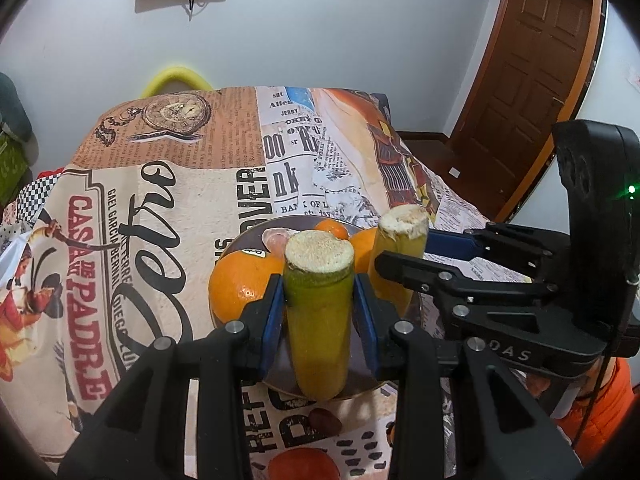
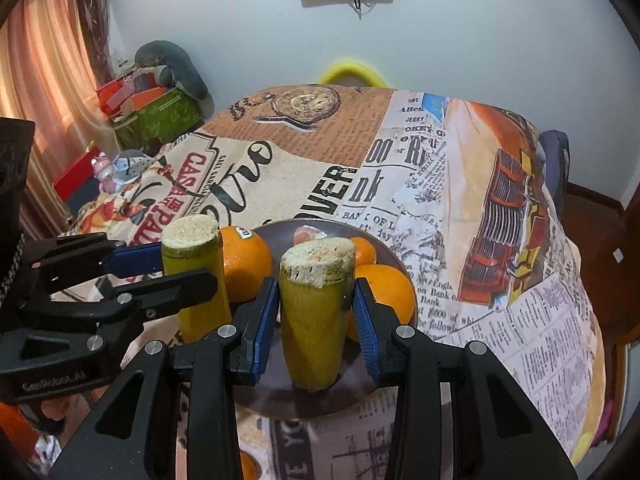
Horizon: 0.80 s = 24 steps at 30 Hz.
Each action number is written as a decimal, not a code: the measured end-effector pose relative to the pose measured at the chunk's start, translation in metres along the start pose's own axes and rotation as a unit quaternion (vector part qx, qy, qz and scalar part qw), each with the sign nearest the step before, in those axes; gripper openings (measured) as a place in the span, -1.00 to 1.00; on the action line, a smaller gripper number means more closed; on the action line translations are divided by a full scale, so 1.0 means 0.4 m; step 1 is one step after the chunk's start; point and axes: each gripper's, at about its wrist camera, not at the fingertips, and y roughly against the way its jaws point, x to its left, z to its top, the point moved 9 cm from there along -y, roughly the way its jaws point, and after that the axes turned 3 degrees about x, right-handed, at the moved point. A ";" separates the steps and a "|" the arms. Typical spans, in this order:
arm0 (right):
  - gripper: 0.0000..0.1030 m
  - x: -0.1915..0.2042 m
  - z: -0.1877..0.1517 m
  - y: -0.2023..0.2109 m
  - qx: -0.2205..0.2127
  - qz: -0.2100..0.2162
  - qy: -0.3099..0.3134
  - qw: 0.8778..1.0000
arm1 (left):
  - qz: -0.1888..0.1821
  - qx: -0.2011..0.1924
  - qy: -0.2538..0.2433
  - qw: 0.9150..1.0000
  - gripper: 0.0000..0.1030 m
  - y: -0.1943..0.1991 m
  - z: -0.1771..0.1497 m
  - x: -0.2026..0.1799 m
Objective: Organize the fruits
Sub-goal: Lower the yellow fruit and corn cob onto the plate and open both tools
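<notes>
My left gripper (image 1: 319, 304) is shut on a yellow-green sugarcane piece (image 1: 318, 320), held upright over the near rim of a dark plate (image 1: 280, 376). My right gripper (image 2: 316, 312) is shut on a second sugarcane piece (image 2: 314, 320), also upright above the plate (image 2: 280, 232). Each gripper shows in the other's view: the right one (image 1: 404, 252) with its cane (image 1: 400, 240), the left one (image 2: 176, 264) with its cane (image 2: 196, 272). On the plate lie a large orange (image 1: 244, 280), another orange (image 2: 386, 292), a small mandarin (image 1: 332, 229) and a peeled segment (image 1: 276, 238).
The table is covered by a newspaper-print cloth (image 1: 160, 220). A small brown fruit (image 1: 325, 421) lies on the cloth in front of the plate. A yellow chair back (image 1: 176, 80) stands behind the table, a brown door (image 1: 532, 80) to the right, and boxes (image 2: 152, 112) by the curtain to the left.
</notes>
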 end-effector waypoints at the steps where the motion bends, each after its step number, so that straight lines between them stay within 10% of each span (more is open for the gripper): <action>1: -0.31 -0.001 -0.002 -0.004 0.001 -0.007 0.003 1.000 | 0.002 -0.001 -0.003 1.000 -0.33 -0.001 0.000 -0.001; 24: -0.28 0.041 -0.049 0.112 -0.013 -0.021 0.010 1.000 | 0.047 -0.011 0.004 0.999 -0.33 0.123 -0.039 0.021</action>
